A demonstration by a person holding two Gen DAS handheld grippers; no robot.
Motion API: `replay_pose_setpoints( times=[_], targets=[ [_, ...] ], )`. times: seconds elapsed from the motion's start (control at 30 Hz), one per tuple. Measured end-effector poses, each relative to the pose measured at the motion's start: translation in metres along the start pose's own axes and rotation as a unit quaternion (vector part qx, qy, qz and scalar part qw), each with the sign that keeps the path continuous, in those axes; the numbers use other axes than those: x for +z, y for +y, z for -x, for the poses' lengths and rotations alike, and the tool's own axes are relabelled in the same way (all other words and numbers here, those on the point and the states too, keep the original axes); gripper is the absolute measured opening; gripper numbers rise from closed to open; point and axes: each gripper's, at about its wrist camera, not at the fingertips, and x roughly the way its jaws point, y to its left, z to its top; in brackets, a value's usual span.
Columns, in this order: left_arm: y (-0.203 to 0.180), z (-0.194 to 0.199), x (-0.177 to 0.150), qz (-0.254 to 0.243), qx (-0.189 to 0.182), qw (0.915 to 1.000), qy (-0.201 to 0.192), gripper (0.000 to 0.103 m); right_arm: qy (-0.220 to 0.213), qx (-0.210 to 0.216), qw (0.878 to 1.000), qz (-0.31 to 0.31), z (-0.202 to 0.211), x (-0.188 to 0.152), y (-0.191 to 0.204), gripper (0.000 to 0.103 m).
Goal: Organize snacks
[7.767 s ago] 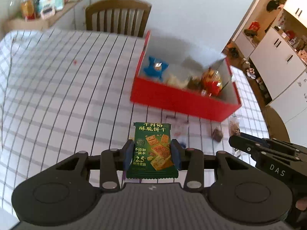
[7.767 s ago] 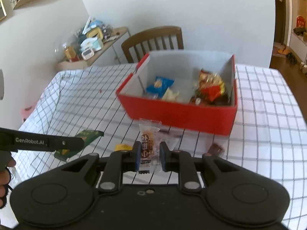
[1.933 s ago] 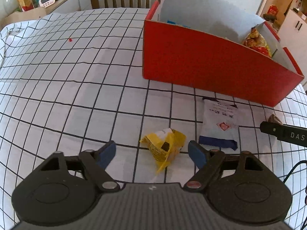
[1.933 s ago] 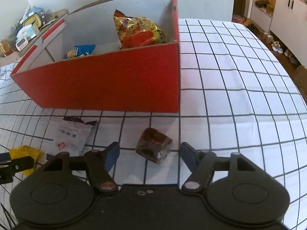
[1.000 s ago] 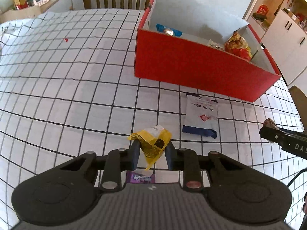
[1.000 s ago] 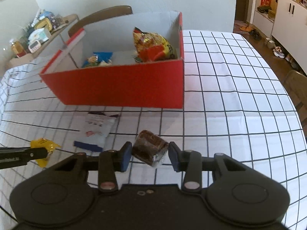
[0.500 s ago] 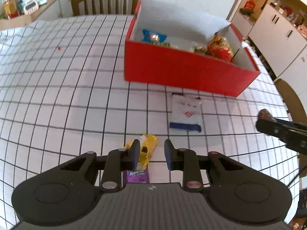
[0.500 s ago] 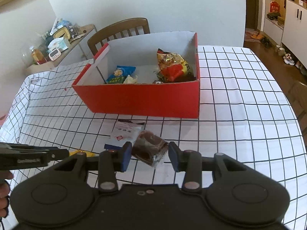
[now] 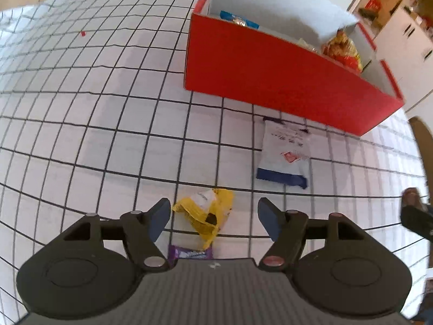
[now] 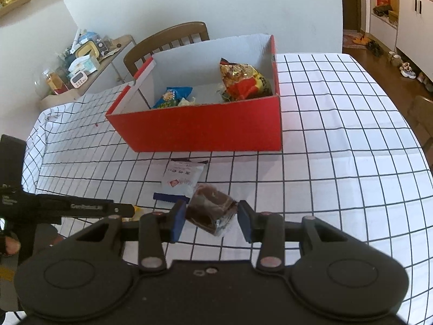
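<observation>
Two claws are at work over the checked table. The left claw (image 9: pixel 213 218) has just been opening; its jaws stand wide, with the yellow packet (image 9: pixel 205 214) lying loose between them on the cloth, near the table's front edge and touched by neither pad. The packet looks light, crumpled and soft, likely slippery foil; I would pinch it across its bunched middle, not the thin torn tail. The right claw (image 10: pixel 211 218) grips a brown wrapped cake (image 10: pixel 211 212), held above the cloth. Beyond lies a white pouch (image 9: pixel 284 154) with a blue end, just before the red box (image 10: pixel 205 132), which already holds several bags.
</observation>
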Motion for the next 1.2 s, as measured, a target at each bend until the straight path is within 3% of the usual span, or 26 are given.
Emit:
replay_pose_setpoints(
  times=[0.1, 0.47, 0.7, 0.9, 1.2],
  targets=[
    [0.001, -0.005, 0.000, 0.002, 0.004, 1.0000, 0.001, 0.069, 0.004, -0.002, 1.000, -0.003, 0.000, -0.003, -0.002, 0.041],
    [0.005, -0.009, 0.000, -0.002, 0.015, 0.9999, -0.007, 0.038, 0.008, -0.007, 1.000, -0.004, -0.001, -0.005, -0.002, 0.041],
    [0.011, 0.000, -0.005, 0.013, 0.006, 0.9999, -0.009, 0.035, 0.009, -0.009, 1.000, -0.003, 0.000, -0.007, -0.003, 0.041],
    [0.014, 0.032, -0.010, 0.021, -0.010, 0.9995, -0.023, 0.035, 0.005, -0.003, 1.000, -0.003, 0.005, -0.005, -0.002, 0.041],
    [0.008, 0.096, -0.003, 0.009, -0.019, 0.9965, -0.081, 0.035, -0.012, 0.014, 1.000, 0.010, 0.019, 0.008, 0.008, 0.041]
  ],
)
